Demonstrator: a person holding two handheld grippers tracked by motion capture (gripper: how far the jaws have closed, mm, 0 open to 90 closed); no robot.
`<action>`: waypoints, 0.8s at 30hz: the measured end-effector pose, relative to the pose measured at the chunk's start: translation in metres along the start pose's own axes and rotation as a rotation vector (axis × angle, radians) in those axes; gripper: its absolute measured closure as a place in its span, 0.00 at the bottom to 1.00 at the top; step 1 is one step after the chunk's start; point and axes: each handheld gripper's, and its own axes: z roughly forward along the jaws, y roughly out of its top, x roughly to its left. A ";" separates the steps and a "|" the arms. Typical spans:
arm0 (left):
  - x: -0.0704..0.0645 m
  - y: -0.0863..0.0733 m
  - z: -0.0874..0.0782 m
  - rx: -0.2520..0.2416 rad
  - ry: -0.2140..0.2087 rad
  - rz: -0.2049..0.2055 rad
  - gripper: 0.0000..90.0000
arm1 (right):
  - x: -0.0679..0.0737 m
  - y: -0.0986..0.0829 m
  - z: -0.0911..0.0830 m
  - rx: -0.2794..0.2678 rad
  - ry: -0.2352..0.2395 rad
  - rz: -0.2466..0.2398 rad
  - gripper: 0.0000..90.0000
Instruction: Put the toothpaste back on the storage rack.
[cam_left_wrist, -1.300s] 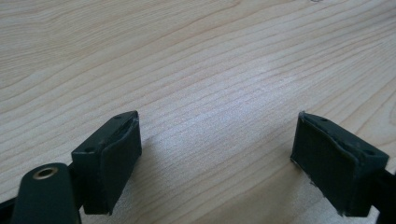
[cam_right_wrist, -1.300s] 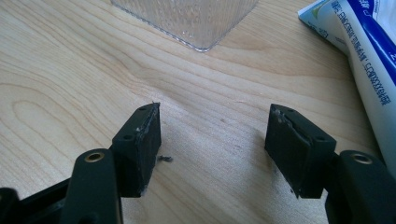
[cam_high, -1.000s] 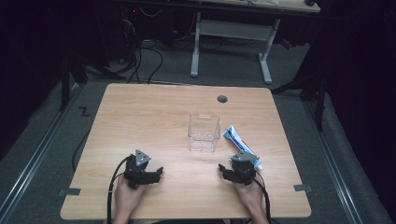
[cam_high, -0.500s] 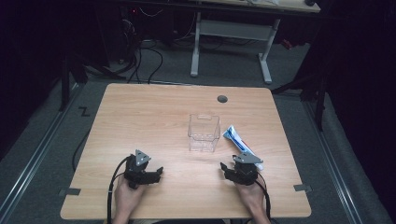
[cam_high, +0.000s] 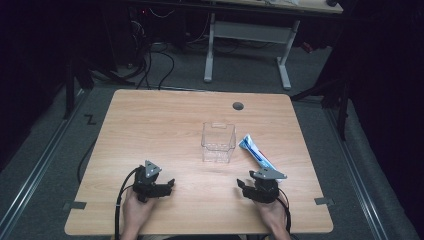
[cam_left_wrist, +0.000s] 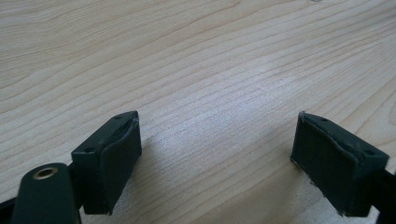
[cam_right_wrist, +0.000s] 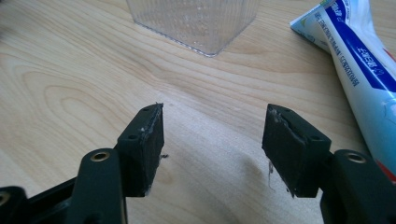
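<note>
Wooden counter (cam_high: 165, 125), both tools low at its near edge.
Right tool (cam_high: 246, 189), jaws apart and empty; toothpaste tube (cam_high: 256, 153) lies just ahead to its right, clear plastic container (cam_high: 218, 142) ahead-left, tube beside container. Left tool (cam_high: 170, 186), jaws apart, over bare wood. Open counter between the tools and beyond.
</note>
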 end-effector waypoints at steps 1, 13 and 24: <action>0.000 0.000 0.000 0.000 0.000 0.000 0.18 | 0.000 0.000 -0.001 0.001 0.005 0.008 0.42; 0.000 0.000 0.000 0.000 0.000 0.000 0.18 | -0.013 -0.008 -0.016 -0.025 0.018 0.056 0.38; 0.000 0.000 0.000 0.000 0.000 0.000 0.18 | -0.024 -0.009 -0.028 -0.017 0.043 0.076 0.38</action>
